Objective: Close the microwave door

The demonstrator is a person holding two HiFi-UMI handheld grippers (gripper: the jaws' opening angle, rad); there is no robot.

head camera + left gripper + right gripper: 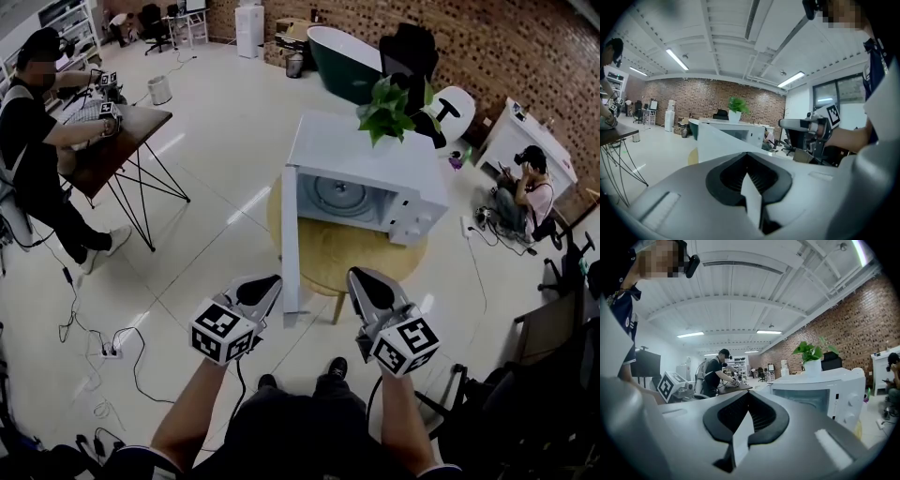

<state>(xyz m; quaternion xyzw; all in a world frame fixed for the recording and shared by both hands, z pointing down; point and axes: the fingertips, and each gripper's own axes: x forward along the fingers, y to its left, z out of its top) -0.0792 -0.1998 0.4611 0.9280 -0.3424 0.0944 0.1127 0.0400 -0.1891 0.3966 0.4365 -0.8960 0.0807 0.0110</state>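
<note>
Status: task not started, 0 of 1 steps done. Microwave [370, 178] sits on a round wooden desk [366, 258], front facing the person. Door [290, 239] is swung fully out on its left hinge, roughly square to the front, free edge pointing toward the person. Cavity is exposed, with the glass turntable [336, 195] visible inside.

Left gripper [272, 281]: fingers pressed together, holding nothing. It hangs low, just beside the door's free edge on the outer side. No contact that I can see.
Right gripper [358, 277]: fingers also together, empty. It hangs on the other side of the door edge, in front of the desk rim.

What's left: the whole swing. My read is that the left gripper is placed to push the outer face of the door round to the front until it latches. Latching is a guess; I can't see the catch.

Materials and shapes:
- Microwave: white boxy shell, smooth painted metal or plastic, 2 round knobs on the right control panel [412, 225].
- Door: flat, thin, rigid white slab. Window detail can't be made out from this edge-on angle.
- Desk: round top, light wood grain, on thin legs.
- Potted plant [389, 108] on top of the microwave: leafy, in a white pot. It could shift if the door slams.
- Floor: glossy pale tile.
</note>
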